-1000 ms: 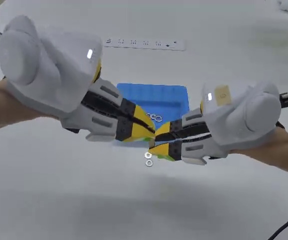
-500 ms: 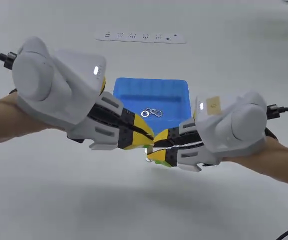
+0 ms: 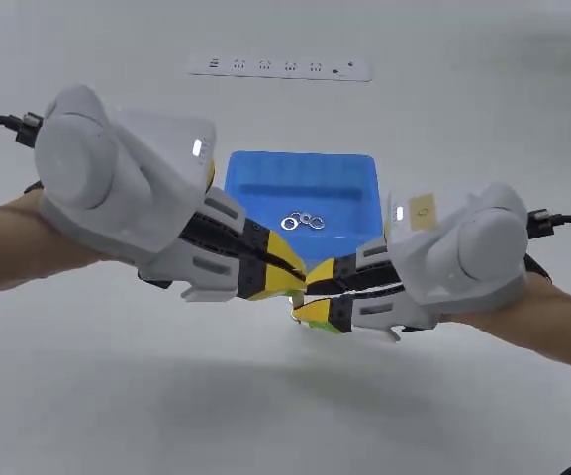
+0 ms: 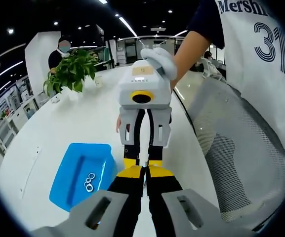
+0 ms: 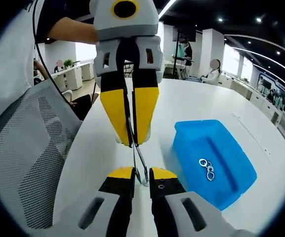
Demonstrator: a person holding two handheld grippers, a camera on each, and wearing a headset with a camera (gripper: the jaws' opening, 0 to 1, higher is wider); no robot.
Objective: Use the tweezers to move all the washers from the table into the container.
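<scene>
The left gripper is clamped on the thin metal tweezers, whose long axis runs from its jaws straight into the narrow gap of the right gripper; whether those jaws pinch the tips I cannot tell. The blue plastic container sits just beyond both, toward the far edge of the white tabletop, with small steel washers clustered on its floor. Whatever lies under the meeting jaws is hidden (a carried washer would be too small to make out).
</scene>
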